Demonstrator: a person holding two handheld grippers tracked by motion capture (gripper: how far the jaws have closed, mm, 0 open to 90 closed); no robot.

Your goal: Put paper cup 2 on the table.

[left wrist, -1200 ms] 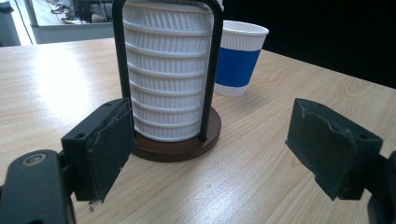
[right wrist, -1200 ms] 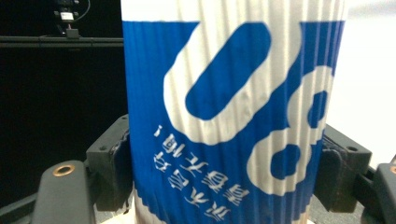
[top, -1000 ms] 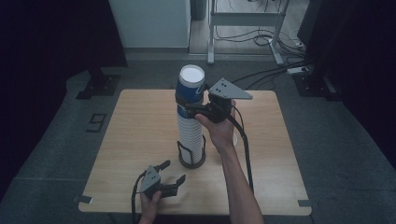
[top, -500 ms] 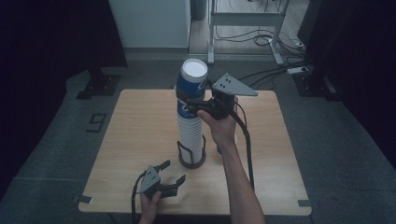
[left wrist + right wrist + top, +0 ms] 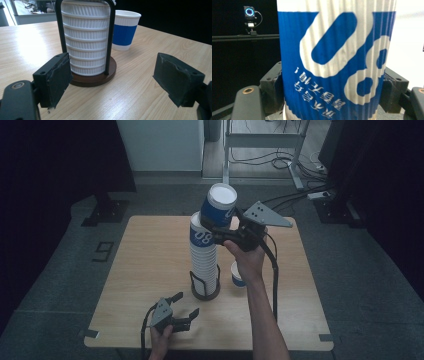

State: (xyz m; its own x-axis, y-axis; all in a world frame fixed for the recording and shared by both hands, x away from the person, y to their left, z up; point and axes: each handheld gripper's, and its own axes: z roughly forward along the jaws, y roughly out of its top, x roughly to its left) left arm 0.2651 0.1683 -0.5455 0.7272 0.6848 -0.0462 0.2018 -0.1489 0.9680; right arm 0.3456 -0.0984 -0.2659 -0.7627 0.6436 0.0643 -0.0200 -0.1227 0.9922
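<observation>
Item: top cup (image 5: 218, 207), blue-and-white ribbed paper, upside down, tilted away from the stack (image 5: 204, 257) — clamped between the jaws of the right gripper (image 5: 212, 227), whose jaws have just been closing on it; in the right gripper view the cup (image 5: 337, 60) sits squarely between both pads. Its rim appears about level with the stack's uppermost cup, so by my reading the separation is under way, not finished. Item: stack of nested cups, below and left of the right gripper, standing in a wire holder (image 5: 205, 287) with a dark round base. Item: single cup (image 5: 238, 274), upright on the table (image 5: 150, 265), below the right hand and beside the holder. Item: left gripper (image 5: 182, 307), jaws apart and empty, low on the table, the holder (image 5: 95, 75) just ahead of its pads (image 5: 56, 77). Handling note — lift the held cup straight along the stack's axis before swinging aside; a sideways pull risks dragging the next cup up or tipping the stack. Grip is best kept light, since ribbed paper walls crush easily.
</observation>
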